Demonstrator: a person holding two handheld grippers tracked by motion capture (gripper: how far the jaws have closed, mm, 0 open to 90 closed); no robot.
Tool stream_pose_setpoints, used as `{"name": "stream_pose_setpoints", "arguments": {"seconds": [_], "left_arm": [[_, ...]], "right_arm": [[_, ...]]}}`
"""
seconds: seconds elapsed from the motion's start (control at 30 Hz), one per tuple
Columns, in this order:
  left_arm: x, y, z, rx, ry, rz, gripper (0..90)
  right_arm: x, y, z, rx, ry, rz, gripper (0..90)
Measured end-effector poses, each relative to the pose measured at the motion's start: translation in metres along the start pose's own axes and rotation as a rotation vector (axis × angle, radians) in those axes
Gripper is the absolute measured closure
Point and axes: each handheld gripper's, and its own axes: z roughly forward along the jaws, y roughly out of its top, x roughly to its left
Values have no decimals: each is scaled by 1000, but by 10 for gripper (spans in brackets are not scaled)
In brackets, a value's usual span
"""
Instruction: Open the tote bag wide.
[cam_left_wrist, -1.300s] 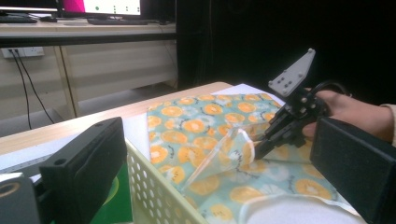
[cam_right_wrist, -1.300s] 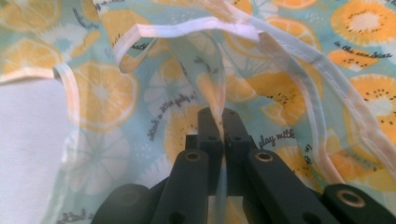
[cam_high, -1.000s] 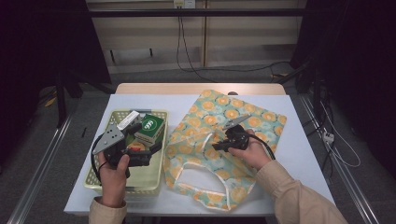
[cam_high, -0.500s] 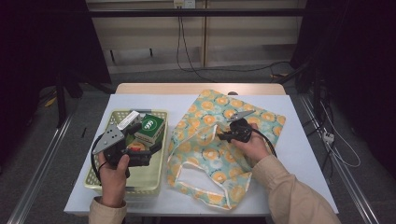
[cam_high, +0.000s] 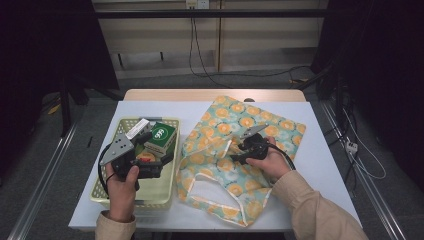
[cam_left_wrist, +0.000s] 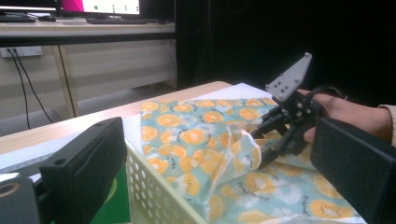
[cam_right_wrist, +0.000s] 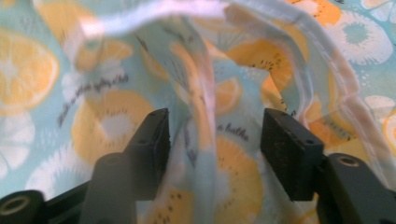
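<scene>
A fabric bag (cam_high: 235, 125) printed with orange slices lies on the white table, its handles toward me. My right gripper (cam_high: 234, 158) rests low on the bag's upper layer. Its jaws have just been opening and now stand apart, with a loose fold of the bag (cam_right_wrist: 205, 116) rising between them, not pinched. My left gripper (cam_high: 159, 161) hovers over the yellow basket (cam_high: 120, 197), open and empty. In the left gripper view its wide jaws (cam_left_wrist: 217, 140) frame the bag (cam_left_wrist: 187, 135) and the right gripper (cam_left_wrist: 266, 151) beyond.
The basket holds a green box (cam_high: 160, 137), a white packet (cam_high: 137, 128) and other small items. The white table (cam_high: 325, 165) has bare room right of the bag. A wooden strip (cam_high: 210, 94) runs along its far edge.
The right gripper's jaws went from shut on the bag's fabric to open, and the hand sank a little. The raised fold slackened. The left gripper stayed where it was.
</scene>
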Motion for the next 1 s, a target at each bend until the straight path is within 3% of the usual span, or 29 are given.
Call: {"name": "stream_pose_setpoints", "arguments": {"seconds": [0.07,0.17,0.27,0.4,0.67,0.77,1.0], "left_arm": [[0,0,0,4,-3,8,37],[-1,0,1,5,-4,13,37],[1,-3,1,9,-7,-16,37],[4,-6,0,22,9,-4,37],[5,-6,0,13,12,-23,37],[4,-7,1,19,6,-14,37],[1,-4,3,19,-5,0,37]], "right_arm": [[3,-1,-1,7,6,-20,378],[4,-4,-2,-4,-3,1,392],[3,-5,-2,-12,-12,6,440],[-1,-6,-3,-21,-8,7,538],[-7,-6,-4,-22,-31,26,733],[-7,-6,-5,-20,-43,26,861],[-11,-7,-4,-26,-28,77,898]]}}
